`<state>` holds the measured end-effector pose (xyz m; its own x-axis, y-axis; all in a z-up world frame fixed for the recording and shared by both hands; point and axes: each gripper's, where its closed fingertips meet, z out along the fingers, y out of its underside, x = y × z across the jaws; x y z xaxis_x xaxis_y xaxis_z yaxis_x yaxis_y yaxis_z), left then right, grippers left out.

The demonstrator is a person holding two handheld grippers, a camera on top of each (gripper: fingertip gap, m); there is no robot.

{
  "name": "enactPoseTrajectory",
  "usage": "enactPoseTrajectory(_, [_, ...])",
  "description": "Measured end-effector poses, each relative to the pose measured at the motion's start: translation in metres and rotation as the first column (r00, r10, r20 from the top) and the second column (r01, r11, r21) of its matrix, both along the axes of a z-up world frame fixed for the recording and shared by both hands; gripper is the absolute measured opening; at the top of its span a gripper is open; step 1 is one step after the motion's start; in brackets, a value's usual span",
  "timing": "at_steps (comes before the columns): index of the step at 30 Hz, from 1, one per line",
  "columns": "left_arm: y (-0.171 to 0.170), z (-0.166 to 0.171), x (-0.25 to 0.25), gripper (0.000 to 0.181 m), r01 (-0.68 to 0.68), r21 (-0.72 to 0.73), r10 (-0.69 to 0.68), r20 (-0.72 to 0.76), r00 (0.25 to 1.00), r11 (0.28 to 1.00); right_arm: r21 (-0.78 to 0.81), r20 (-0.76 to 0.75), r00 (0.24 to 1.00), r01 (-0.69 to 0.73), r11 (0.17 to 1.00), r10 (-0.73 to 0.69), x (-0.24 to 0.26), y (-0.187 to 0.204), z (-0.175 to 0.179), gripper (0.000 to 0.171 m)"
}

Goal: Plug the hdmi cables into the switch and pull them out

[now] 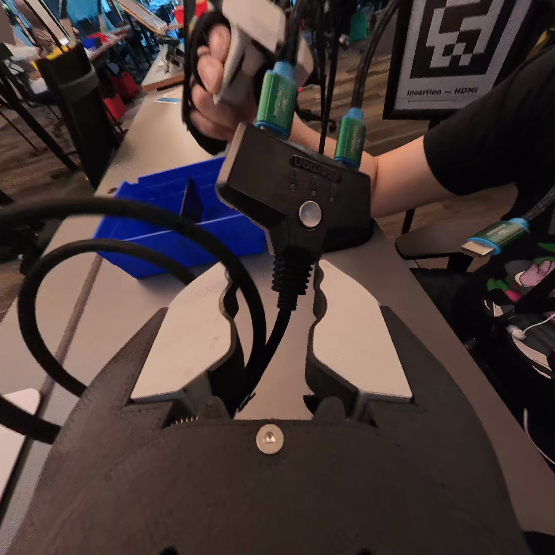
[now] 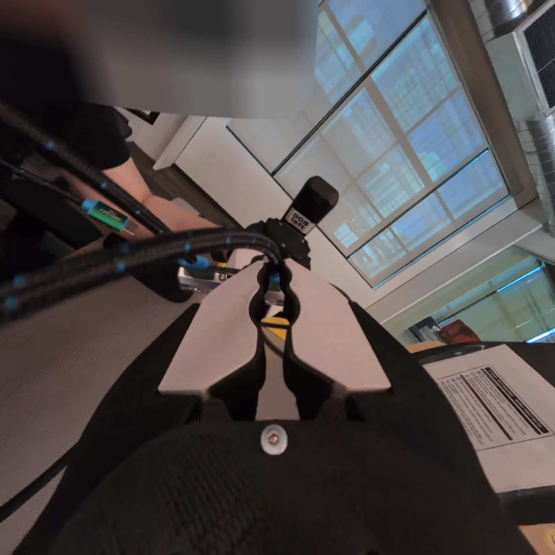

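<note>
My left gripper (image 1: 274, 267) is shut on the ribbed cable boot of the black switch (image 1: 285, 186) and holds it above the table. Two green HDMI plugs with blue collars sit in the switch's far ports: one on the left (image 1: 274, 99), one on the right (image 1: 350, 138). My right gripper (image 2: 274, 268) is shut on the cable end of the left plug (image 2: 274, 277); it also shows blurred in the left wrist view (image 1: 252, 51), held by a hand. A third plug (image 1: 492, 240) hangs loose to the right and also shows in the right wrist view (image 2: 108, 214).
A blue bin (image 1: 180, 228) stands on the grey table (image 1: 135, 150) behind the switch. Black cable loops (image 1: 144, 249) lie at the left. A framed marker sign (image 1: 450, 54) stands at the back right. A person's forearm (image 1: 399, 180) reaches across behind the switch. Some 10 centimeters of space lies between my two pairs of fingers.
</note>
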<state>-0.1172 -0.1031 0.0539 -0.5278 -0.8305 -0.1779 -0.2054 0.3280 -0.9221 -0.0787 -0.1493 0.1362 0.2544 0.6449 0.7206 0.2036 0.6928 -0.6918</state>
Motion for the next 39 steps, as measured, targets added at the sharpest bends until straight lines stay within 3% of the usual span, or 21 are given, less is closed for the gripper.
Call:
enactPoseTrajectory(6, [-0.007,-0.038,0.027,0.054,0.009,0.017,-0.008,-0.066,0.998,1.0,-0.011,0.057,0.998,0.016,1.0,-0.016,-0.006,0.006,-0.011,0.008])
enactPoseTrajectory(10, [-0.002,-0.053,0.041,0.061,-0.062,0.11,0.069,-0.062,0.996,0.992,-0.005,0.054,0.998,0.037,0.999,-0.037,-0.005,0.012,-0.012,0.008])
enactPoseTrajectory(13, [0.001,-0.055,0.052,0.027,-0.123,0.158,0.124,0.006,0.992,0.98,-0.009,0.035,0.999,0.037,0.999,-0.037,-0.002,0.014,-0.011,0.008])
enactPoseTrajectory(15, [0.004,-0.055,0.055,0.024,-0.135,0.18,0.133,0.021,0.991,0.974,-0.018,0.029,0.999,0.045,0.999,-0.045,0.004,0.016,-0.012,0.008])
enactPoseTrajectory(19, [0.02,-0.034,0.044,0.024,-0.193,0.194,0.185,0.059,0.981,0.962,-0.062,-0.034,0.995,0.088,0.994,-0.09,0.027,0.027,-0.008,0.007])
enactPoseTrajectory(22, [0.03,-0.01,0.031,0.023,-0.251,0.202,0.235,0.1,0.967,0.947,-0.179,-0.091,0.984,0.133,0.975,-0.151,0.044,0.044,-0.009,0.008])
enactPoseTrajectory(25, [0.041,0.003,0.022,0.023,-0.324,0.265,0.298,0.136,0.945,0.908,-0.277,-0.117,0.973,0.162,0.947,-0.2,0.043,0.058,-0.011,0.011])
enactPoseTrajectory(28, [0.055,0.009,0.015,0.023,-0.408,0.394,0.356,0.2,0.913,0.824,-0.361,-0.059,0.971,0.196,0.912,-0.232,0.033,0.066,-0.021,0.026])
enactPoseTrajectory(31, [0.058,0.014,0.011,0.023,-0.438,0.467,0.363,0.247,0.899,0.768,-0.314,-0.054,0.964,0.232,0.921,-0.262,0.025,0.07,-0.02,0.027])
enactPoseTrajectory(34, [0.061,0.009,0.009,0.022,-0.444,0.543,0.379,0.235,0.895,0.713,-0.326,-0.093,0.973,0.172,0.93,-0.212,0.018,0.065,-0.016,0.029])
enactPoseTrajectory(37, [0.063,0.008,0.009,0.022,-0.451,0.556,0.389,0.234,0.891,0.698,-0.422,-0.155,0.972,0.096,0.902,-0.176,0.015,0.066,-0.014,0.034])
enactPoseTrajectory(39, [0.061,0.007,0.009,0.022,-0.441,0.559,0.383,0.225,0.896,0.702,-0.368,-0.163,0.967,0.126,0.921,-0.198,0.015,0.069,-0.012,0.034])
